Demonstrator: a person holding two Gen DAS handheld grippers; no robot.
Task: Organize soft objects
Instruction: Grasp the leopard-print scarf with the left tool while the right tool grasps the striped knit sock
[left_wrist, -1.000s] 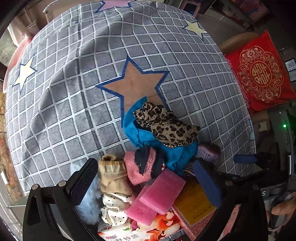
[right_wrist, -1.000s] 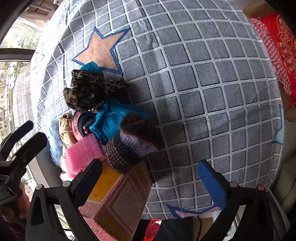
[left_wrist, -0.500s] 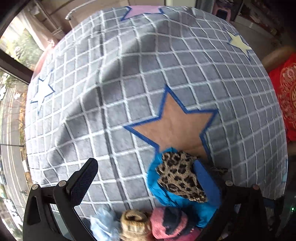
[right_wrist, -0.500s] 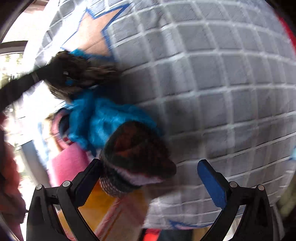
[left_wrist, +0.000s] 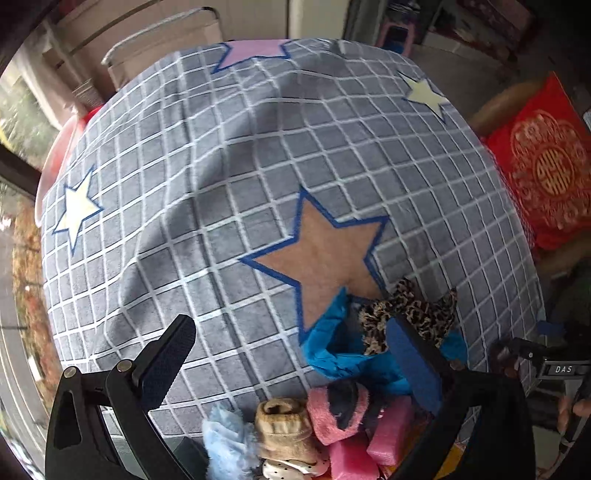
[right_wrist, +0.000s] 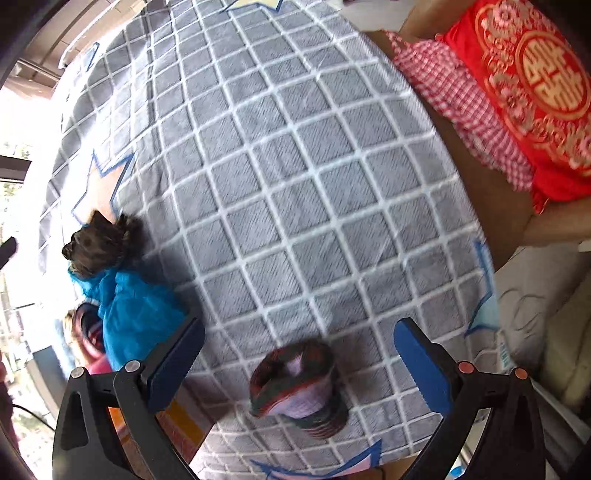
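Grey checked cloth (left_wrist: 229, 192) with star patches covers the table. At its near edge in the left wrist view lies a heap of soft things: a leopard-print cloth (left_wrist: 410, 317) on top of a blue garment (left_wrist: 343, 354), with a pink sock (left_wrist: 332, 410), a tan sock (left_wrist: 280, 424) and a pale blue fluffy piece (left_wrist: 225, 443) just beside them, and pink foam blocks (left_wrist: 391, 432) nearer. The left gripper (left_wrist: 291, 362) hovers over the heap with jaws apart, gripping nothing. The right gripper (right_wrist: 299, 354) also has its jaws wide apart; a striped knitted sock (right_wrist: 295, 384) lies loose on the cloth between them, well apart from the blue garment (right_wrist: 129, 306). A red cushion (right_wrist: 524, 85) sits far right.
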